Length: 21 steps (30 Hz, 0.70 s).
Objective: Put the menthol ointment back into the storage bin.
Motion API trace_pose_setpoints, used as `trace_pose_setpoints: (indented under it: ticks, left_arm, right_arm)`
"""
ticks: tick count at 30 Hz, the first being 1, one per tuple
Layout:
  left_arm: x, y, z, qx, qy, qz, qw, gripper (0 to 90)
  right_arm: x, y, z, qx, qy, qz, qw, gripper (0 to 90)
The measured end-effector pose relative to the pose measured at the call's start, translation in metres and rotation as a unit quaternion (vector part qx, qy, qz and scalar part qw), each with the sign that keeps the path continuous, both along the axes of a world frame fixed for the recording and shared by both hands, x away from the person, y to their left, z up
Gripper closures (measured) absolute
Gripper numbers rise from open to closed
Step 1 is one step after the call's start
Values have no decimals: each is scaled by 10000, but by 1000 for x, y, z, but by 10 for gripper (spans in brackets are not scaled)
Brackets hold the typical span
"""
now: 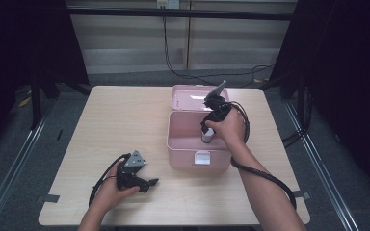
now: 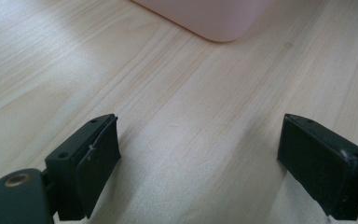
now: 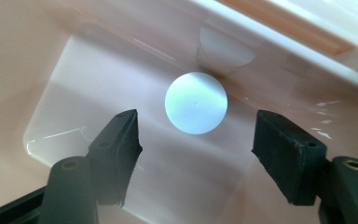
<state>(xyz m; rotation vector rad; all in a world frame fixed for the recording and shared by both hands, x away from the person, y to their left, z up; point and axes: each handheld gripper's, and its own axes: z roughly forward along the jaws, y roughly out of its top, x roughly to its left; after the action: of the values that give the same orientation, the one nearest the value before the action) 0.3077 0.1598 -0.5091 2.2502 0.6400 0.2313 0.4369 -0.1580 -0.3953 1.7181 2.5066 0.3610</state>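
One wooden table [image 1: 125, 120] carried one pink box [image 1: 178, 139], its lid [image 1: 188, 96] thrown back. Two grippers were out: the right gripper [image 3: 196, 140] hung released inside the box over one white round-topped object [image 3: 196, 102], and the left gripper [image 2: 198, 154] lay released on the tabletop near the box's corner.

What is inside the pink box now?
Inside the pink box stands a white round-topped object, with the open right gripper above it. Its lower part is hidden beneath its own top.

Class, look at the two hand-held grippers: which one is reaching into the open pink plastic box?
The right gripper: it dips into the open pink plastic box, jaws open over a white round-topped object. The left gripper rests on the wooden table, beside the box.
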Motion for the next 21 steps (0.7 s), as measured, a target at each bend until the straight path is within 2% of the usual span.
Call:
trace_pose_setpoints:
  ticks: [4, 9, 21]
  left_arm:
    - [0, 0, 0, -23, 19, 2, 10000, 122]
    - [0, 0, 0, -32, 32, -12, 10000, 122]
    - [1, 0, 0, -31, 29, -17, 10000, 122]
  right_arm:
    - [-2, 1, 6, -84, -22, 126, 9999, 269]
    - [-7, 0, 14, -66, -68, 318, 9995, 238]
    - [-18, -9, 41, 97, -52, 637, 9979, 220]
